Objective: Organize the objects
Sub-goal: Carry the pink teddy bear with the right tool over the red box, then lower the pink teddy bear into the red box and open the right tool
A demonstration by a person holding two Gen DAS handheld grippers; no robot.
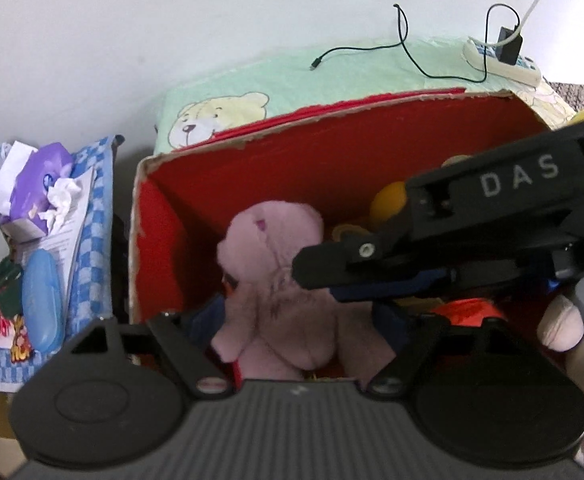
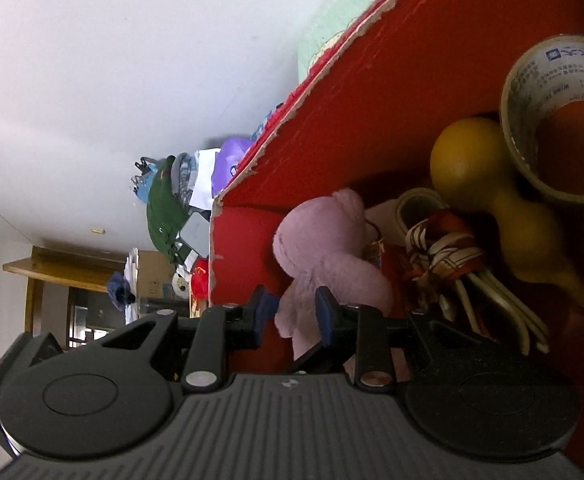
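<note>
— White wall [image 1: 132, 40] behind, one pale green bear-print blanket [image 1: 252, 84] below it. What stands in front?

— One red-lined cardboard box [image 1: 331, 148], open-topped, its torn rim just before the blanket.

— Contents, counted?

— One pink plush toy [image 1: 276, 264] near the box's left wall. One yellow gourd-shaped object [image 2: 475, 184]. One roll of printed packing tape [image 2: 551, 92] touching the gourd. One orange-and-white striped cloth bundle [image 2: 443, 252] between plush and gourd, with some white cords [image 2: 491, 308] beside it; I cannot count those.

— Grippers?

— Two. The left gripper [image 1: 292, 320] sits low over the box, its fingers spread apart on either side of the plush's lower body; whether they touch it I cannot tell. The right gripper [image 2: 292, 316] comes in from the right, tilted sideways, its blue-padded fingers [image 2: 325, 312] parted with a limb of the plush between them, not visibly pinching.

— Outside the box?

— To the left, one blue-checked cloth [image 1: 92, 208] carrying one purple tissue pack [image 1: 40, 184], one blue oval case [image 1: 42, 300], some papers. On the blanket: one white power strip [image 1: 499, 60] with one black adapter [image 1: 509, 44] plugged in, one loose black cable [image 1: 371, 46].
</note>
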